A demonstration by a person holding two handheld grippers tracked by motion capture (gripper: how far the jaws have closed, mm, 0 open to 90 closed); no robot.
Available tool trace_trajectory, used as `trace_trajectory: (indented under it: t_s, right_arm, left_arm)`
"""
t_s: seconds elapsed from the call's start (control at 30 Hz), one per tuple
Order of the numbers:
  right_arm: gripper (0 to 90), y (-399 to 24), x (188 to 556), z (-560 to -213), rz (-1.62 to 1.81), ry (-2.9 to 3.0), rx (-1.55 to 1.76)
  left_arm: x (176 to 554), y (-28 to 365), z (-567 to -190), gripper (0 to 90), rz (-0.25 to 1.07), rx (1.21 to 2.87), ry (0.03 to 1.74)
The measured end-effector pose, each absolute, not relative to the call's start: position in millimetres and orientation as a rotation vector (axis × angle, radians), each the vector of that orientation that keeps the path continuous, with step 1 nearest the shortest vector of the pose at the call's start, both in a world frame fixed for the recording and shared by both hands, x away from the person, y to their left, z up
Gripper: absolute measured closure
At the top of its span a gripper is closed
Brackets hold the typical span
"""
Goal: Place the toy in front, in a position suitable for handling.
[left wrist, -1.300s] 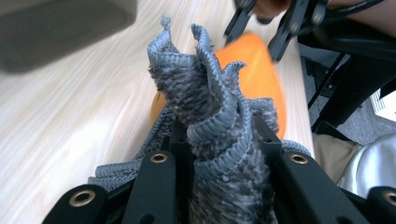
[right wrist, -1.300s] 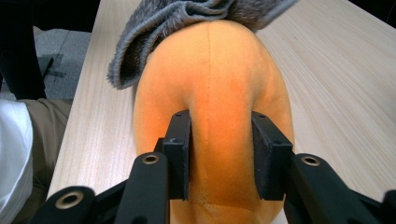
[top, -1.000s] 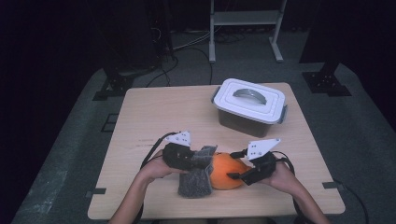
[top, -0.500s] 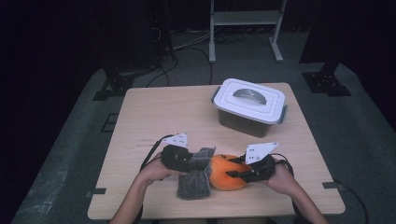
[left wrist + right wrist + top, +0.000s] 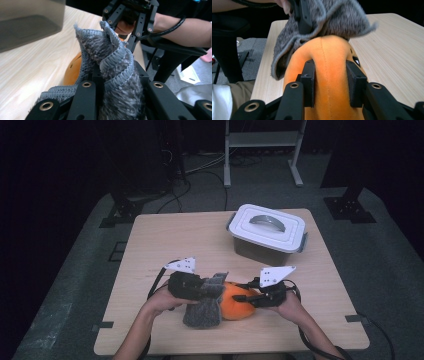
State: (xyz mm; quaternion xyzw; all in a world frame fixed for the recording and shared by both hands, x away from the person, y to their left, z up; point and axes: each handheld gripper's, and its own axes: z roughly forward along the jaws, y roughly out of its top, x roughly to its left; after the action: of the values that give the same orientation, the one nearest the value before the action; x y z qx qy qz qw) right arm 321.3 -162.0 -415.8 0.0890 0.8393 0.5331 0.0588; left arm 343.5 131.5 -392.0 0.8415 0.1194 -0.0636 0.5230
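An orange plush toy (image 5: 239, 304) lies near the table's front edge, partly under a grey knitted cloth (image 5: 205, 312). My left gripper (image 5: 207, 289) is shut on that cloth; in the left gripper view the bunched knit (image 5: 112, 62) stands up between the jaws of my left gripper (image 5: 117, 83), with the plush (image 5: 72, 72) behind it. My right gripper (image 5: 245, 298) comes from the right. Its jaws have just been closing, and in the right gripper view the pads of my right gripper (image 5: 331, 83) press into both sides of the plush (image 5: 329, 57), with the cloth (image 5: 332, 17) draped over its far end.
A white lidded storage box (image 5: 267, 232) with a grey handle stands at the back right of the wooden table (image 5: 175, 240). The same box (image 5: 27, 22) looms at the upper left of the left gripper view. Dark floor with cables and stand legs surrounds the table.
The right gripper's jaws have closed onto the orange plush. Both hands have stayed almost in place, and the left gripper still holds the cloth.
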Motion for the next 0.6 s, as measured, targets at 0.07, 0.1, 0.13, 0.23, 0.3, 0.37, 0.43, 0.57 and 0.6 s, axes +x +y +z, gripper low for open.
trace_trajectory:
  t_s: [0.07, 0.1, 0.13, 0.23, 0.3, 0.37, 0.43, 0.57, 0.6]
  right_arm:
    - [61.1, -164, 321, -419, 1.601, 2.556, 0.257]
    - [60.2, -166, 320, -419, 1.595, 2.564, 0.255]
    - [59.8, -169, 319, -419, 1.586, 2.569, 0.254]
    - [59.2, -180, 316, -421, 1.565, 2.572, 0.26]
    - [58.6, -189, 315, -422, 1.565, 2.567, 0.269]
    - [57.6, -195, 315, -424, 1.555, 2.567, 0.285]
    - [52.2, -199, 315, -423, 1.519, 2.567, 0.323]
    - [34.9, -199, 311, -412, 1.39, 2.6, 0.392]
    - [32.1, -199, 309, -408, 1.379, 2.616, 0.402]
  left_arm:
    - [344, 133, -396, 70.2, -0.157, 2.022, 0.292]
    - [344, 134, -399, 70.2, -0.157, 2.019, 0.302]
    - [345, 135, -402, 70.1, -0.157, 2.024, 0.304]
    - [345, 135, -410, 69.9, -0.167, 2.022, 0.321]
    - [345, 130, -411, 69.9, -0.176, 2.013, 0.313]
    - [343, 121, -409, 69.8, -0.183, 2.009, 0.294]
    - [342, 112, -406, 69.9, -0.175, 2.024, 0.289]
    - [343, 99, -397, 69.9, -0.138, 2.072, 0.272]
    - [343, 97, -396, 69.9, -0.132, 2.083, 0.276]
